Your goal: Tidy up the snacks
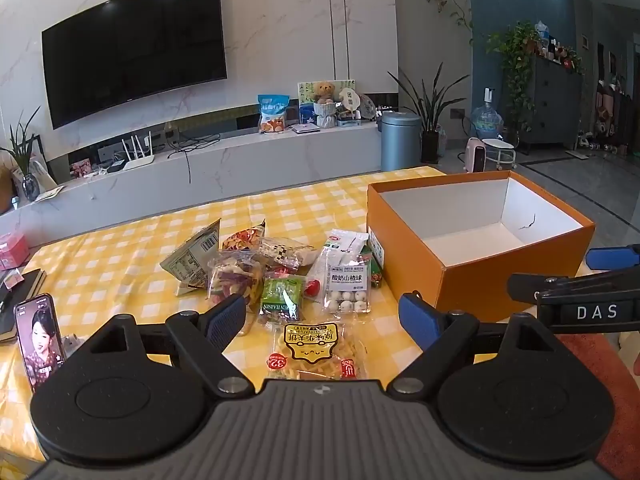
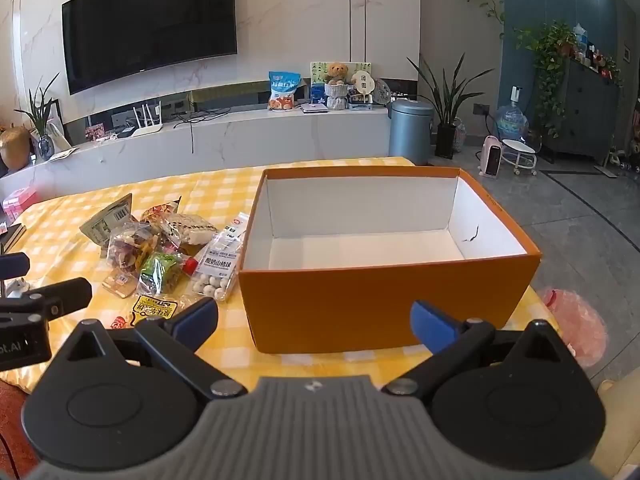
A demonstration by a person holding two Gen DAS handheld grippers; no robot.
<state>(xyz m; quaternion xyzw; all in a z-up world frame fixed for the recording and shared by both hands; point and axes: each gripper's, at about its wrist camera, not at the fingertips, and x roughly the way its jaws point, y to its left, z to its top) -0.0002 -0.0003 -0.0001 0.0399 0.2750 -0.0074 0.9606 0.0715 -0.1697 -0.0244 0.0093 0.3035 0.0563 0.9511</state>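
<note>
A pile of snack packets lies on the yellow checked tablecloth (image 1: 120,256): a yellow-labelled noodle snack (image 1: 316,350), a packet of white balls (image 1: 347,284), a green raisin packet (image 1: 280,298), a dried fruit bag (image 1: 234,276) and a grey-green bag (image 1: 192,258). An open orange box (image 1: 516,276) with a white, empty inside stands to their right. My left gripper (image 1: 322,318) is open just above the noodle snack. My right gripper (image 2: 314,322) is open in front of the box's (image 2: 320,308) near wall; the snack pile (image 2: 160,256) lies to its left.
A phone (image 1: 40,340) showing a video stands at the table's left. Dark books (image 1: 20,292) and a pink box (image 1: 12,250) lie beyond it. A pink plastic bag (image 2: 576,328) sits right of the box. A TV cabinet and bin (image 1: 400,140) stand behind the table.
</note>
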